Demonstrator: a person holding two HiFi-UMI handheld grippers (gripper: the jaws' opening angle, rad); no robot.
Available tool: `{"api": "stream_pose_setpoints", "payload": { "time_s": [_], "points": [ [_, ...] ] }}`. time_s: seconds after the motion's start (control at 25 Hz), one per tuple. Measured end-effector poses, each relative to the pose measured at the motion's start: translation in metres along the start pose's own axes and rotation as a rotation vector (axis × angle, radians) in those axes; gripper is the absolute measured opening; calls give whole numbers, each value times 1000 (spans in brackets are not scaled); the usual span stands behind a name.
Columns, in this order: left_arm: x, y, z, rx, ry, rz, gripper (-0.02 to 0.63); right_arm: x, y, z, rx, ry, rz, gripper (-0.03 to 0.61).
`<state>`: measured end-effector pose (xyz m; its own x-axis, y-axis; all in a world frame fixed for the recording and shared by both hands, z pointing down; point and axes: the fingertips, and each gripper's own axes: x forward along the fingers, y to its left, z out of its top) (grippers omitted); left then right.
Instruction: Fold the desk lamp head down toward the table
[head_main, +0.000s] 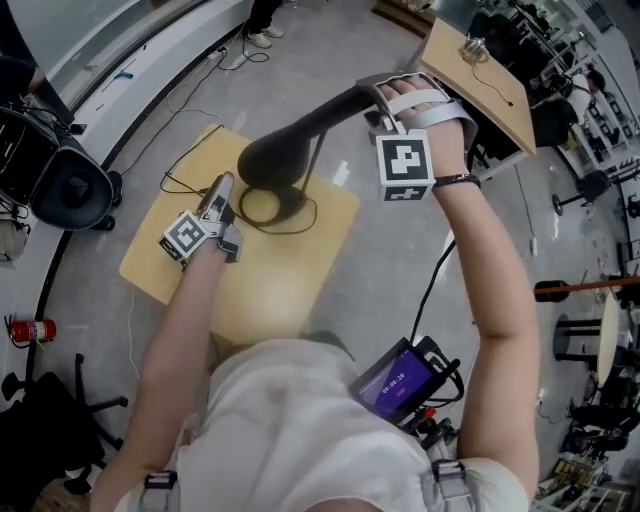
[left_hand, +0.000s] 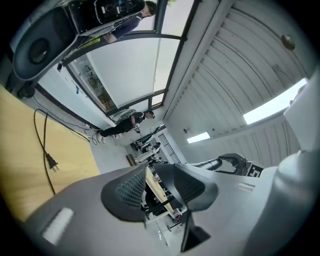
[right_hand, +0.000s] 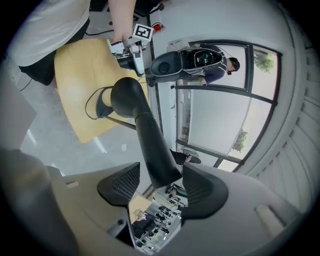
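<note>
The black desk lamp (head_main: 300, 135) stands with its round base (head_main: 268, 207) on the small wooden table (head_main: 270, 285). Its long head rises to the upper right in the head view. In the right gripper view the tip of the lamp head (right_hand: 150, 145) lies between the pads of my right gripper (right_hand: 161, 187). The jaws stand wide, with a sliver of gap on the left side. My right gripper (head_main: 378, 100) hangs high above the table's far right corner. My left gripper (head_main: 222, 190) is low, just left of the lamp base. My left gripper (left_hand: 157, 186) is open with nothing between its pads.
The lamp's cord with its plug (left_hand: 50, 161) trails over the table's left part. A round black fan-like unit (head_main: 72, 188) stands on the floor at left, and a red extinguisher (head_main: 35, 330) lies nearer. A second wooden table (head_main: 480, 72) is at the upper right.
</note>
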<state>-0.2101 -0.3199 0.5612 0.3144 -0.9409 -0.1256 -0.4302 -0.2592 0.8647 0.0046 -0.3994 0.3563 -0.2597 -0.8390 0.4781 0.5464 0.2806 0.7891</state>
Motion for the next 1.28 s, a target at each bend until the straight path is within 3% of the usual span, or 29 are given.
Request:
{"api": "stream_pose_setpoints", "payload": {
  "time_s": [0.24, 0.36, 0.52, 0.72, 0.84, 0.96, 1.08, 1.28],
  "points": [
    [-47, -9, 10, 150, 41, 35, 157, -32, 0, -7, 207, -30, -34, 261],
    [-64, -20, 13, 288, 82, 41, 129, -49, 7, -5, 385, -73, -57, 160],
    [-70, -48, 5, 454, 159, -13, 96, -66, 30, 5, 678, -147, -36, 18],
    [-75, -85, -16, 622, 254, -98, 16, -85, 71, 31, 1126, -319, 78, 12],
    [-85, -104, -29, 664, 289, -152, 2, -99, 91, 50, 1441, -493, 127, 12],
    [-91, -118, -40, 685, 313, -177, 2, -109, 111, 60, 1656, -596, 143, 12],
    [-96, -132, -44, 694, 314, -177, 2, -119, 133, 76, 1759, -649, 185, 11],
    [-110, -142, -49, 708, 311, -138, 2, -130, 159, 102, 1818, -731, 214, 11]
  ]
}}
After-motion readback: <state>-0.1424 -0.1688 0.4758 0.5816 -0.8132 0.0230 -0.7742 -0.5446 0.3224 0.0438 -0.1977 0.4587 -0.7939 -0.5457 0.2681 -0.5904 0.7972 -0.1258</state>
